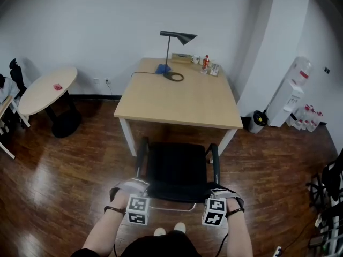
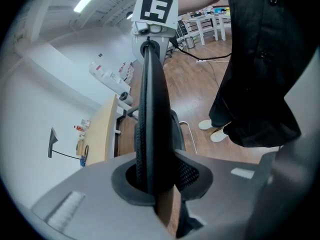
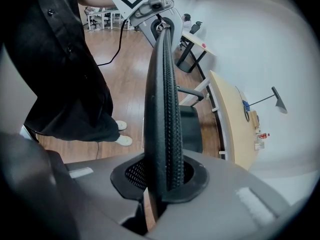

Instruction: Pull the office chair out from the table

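Nearest me, the left hand-held gripper (image 1: 131,190) and the right hand-held gripper (image 1: 224,193) each clamp, jaws narrowly parted, on the black mesh backrest (image 2: 150,114) of the office chair (image 1: 177,167), one at each top corner. The chair faces the wooden surface (image 1: 182,98), its seat front close to the near edge. At the far edge stand a lamp (image 1: 177,36), a cup (image 1: 195,59) and a bottle (image 1: 206,62). I cannot tell what either holds. A dark bin (image 1: 258,121) sits on the floor at right, its contents unseen.
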`<state>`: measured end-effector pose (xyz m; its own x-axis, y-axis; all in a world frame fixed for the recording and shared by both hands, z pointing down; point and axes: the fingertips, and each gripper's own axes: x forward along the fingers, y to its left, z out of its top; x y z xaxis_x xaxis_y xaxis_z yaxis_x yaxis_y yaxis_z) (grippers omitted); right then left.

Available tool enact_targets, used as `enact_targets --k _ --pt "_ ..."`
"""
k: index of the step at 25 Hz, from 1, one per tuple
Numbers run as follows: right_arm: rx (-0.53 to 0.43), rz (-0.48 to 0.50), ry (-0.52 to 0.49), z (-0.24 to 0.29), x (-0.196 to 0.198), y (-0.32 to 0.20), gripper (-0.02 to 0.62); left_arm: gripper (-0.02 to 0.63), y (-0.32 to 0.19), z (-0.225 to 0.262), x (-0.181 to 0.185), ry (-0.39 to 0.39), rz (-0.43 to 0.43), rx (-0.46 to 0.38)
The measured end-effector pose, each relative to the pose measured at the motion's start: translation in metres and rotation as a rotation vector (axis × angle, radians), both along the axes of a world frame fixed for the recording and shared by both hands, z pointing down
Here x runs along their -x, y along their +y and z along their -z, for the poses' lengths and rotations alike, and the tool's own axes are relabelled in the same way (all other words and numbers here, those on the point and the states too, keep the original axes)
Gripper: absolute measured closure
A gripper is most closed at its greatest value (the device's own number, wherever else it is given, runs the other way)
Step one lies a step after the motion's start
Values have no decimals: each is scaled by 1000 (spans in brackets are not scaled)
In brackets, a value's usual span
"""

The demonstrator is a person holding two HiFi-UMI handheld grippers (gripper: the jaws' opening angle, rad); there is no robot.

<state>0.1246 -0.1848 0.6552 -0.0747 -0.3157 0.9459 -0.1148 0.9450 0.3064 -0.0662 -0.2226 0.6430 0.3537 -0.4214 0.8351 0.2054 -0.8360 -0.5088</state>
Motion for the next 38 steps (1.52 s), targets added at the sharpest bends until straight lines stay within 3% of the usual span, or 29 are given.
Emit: enact_targets --k 38 --pt "-1 13 9 6 17 146 535 526 142 1 17 8 20 -3"
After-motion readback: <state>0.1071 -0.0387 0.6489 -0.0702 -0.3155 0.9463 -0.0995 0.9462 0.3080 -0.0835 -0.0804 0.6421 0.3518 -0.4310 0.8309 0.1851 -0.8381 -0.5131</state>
